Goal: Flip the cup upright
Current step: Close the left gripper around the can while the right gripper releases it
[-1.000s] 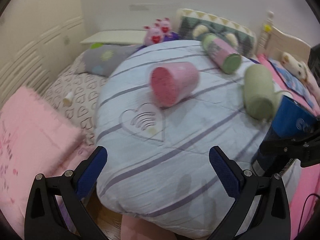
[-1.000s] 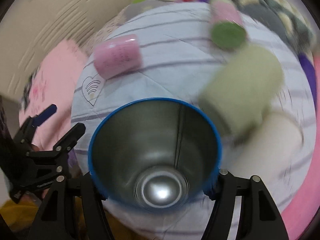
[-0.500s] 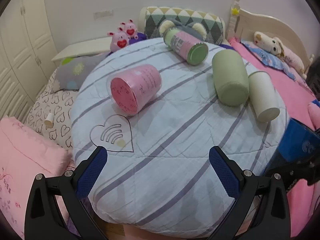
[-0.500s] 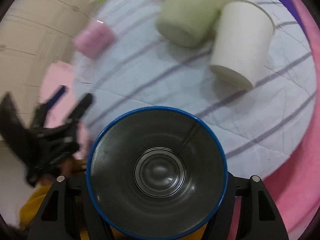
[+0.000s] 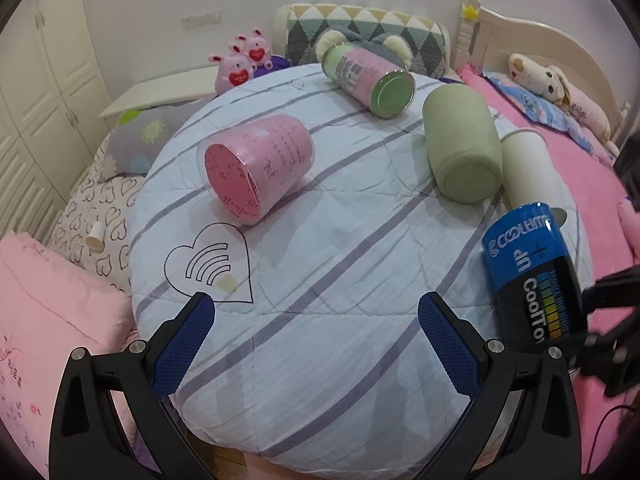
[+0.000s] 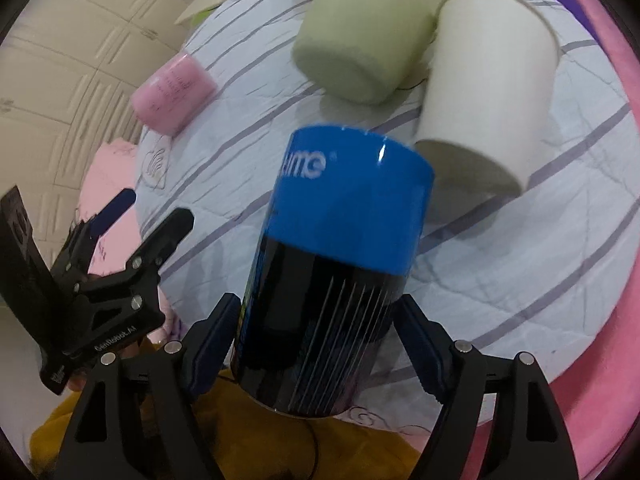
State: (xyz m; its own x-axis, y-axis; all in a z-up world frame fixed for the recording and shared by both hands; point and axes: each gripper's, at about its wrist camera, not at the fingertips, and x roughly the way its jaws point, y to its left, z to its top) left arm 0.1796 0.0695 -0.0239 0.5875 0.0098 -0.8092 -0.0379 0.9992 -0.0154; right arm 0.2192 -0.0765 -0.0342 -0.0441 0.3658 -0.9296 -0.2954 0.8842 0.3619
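Blue-and-black cup (image 6: 332,276), clamped in the right gripper (image 6: 316,334) over the near right edge of the round quilted cushion (image 5: 320,280), sits right of the empty, spread left gripper (image 5: 316,340), with a pink cup (image 5: 260,170) lying far left.

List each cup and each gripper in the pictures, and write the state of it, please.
blue cup: held in right gripper, tilted, lettering upside down.
pink cup: lying on its side on the round cushion.
green-lidded can: lying on its side.
green cup: lying on its side.
white cup: lying on its side beside the green cup.
left gripper: open, holding nothing.
right gripper: shut on blue cup.
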